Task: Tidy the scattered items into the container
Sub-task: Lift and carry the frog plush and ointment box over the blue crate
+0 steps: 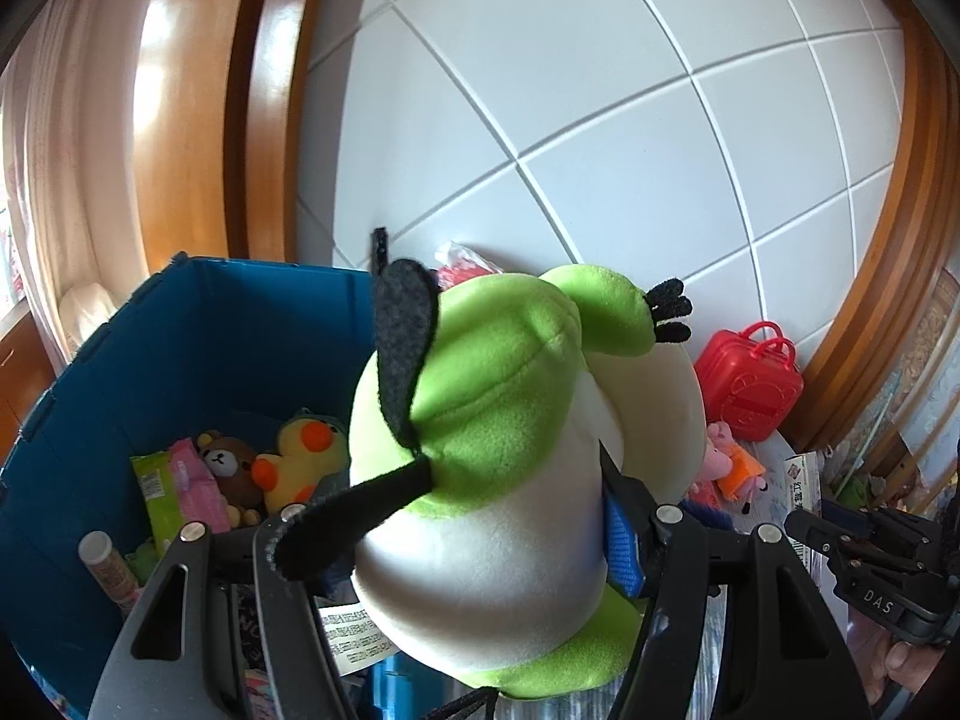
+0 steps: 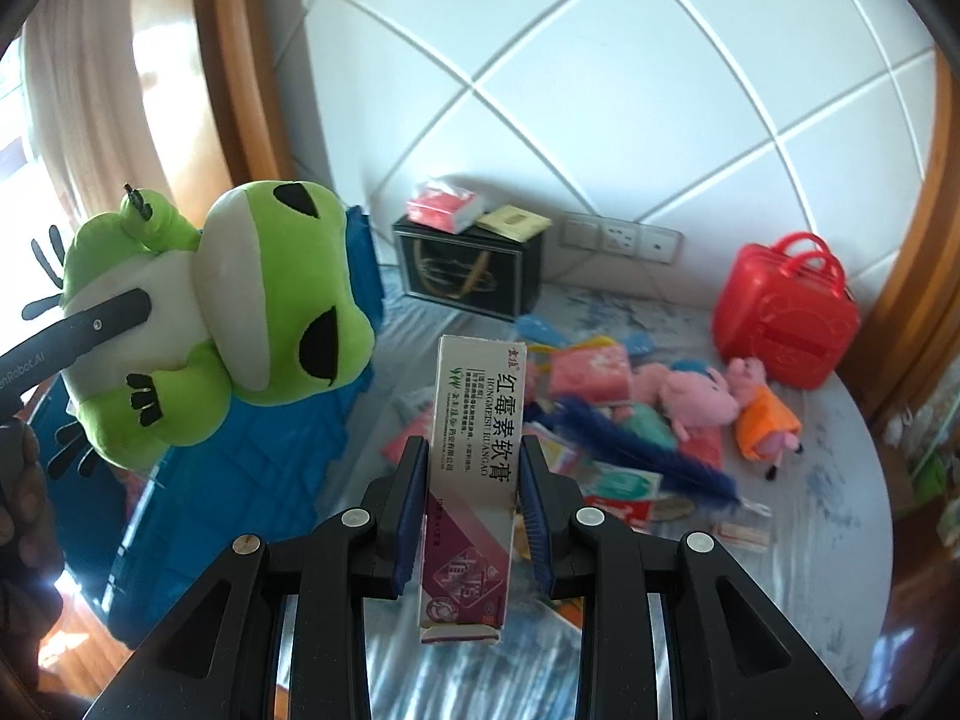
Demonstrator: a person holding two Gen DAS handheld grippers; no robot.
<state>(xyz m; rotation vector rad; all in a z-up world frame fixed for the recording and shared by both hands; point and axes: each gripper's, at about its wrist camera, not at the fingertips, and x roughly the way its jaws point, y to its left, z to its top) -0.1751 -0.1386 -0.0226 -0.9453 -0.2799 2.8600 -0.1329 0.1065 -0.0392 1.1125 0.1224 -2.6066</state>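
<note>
Lower centre, right-wrist view: right gripper (image 2: 471, 510) clenched on a Hongmeisu ointment carton (image 2: 474, 474), flanks pinched, carton upright. Left of frame there: green frog plush (image 2: 240, 312) aloft over the blue storage bin (image 2: 252, 480).

Left-wrist view, bottom centre: left gripper (image 1: 456, 534) clamped on the frog's pale belly, legs dangling. Behind, lower left: bin interior already holding a bear, a yellow duck (image 1: 300, 456) and snack packets. Far right: red toy suitcase (image 1: 747, 387) and pig doll (image 1: 729, 462), not yet tidied.

Judged best: carried frog fully past bin rim, lowered until legs cleared the wall, then released; carton dropped after, not together.
</note>
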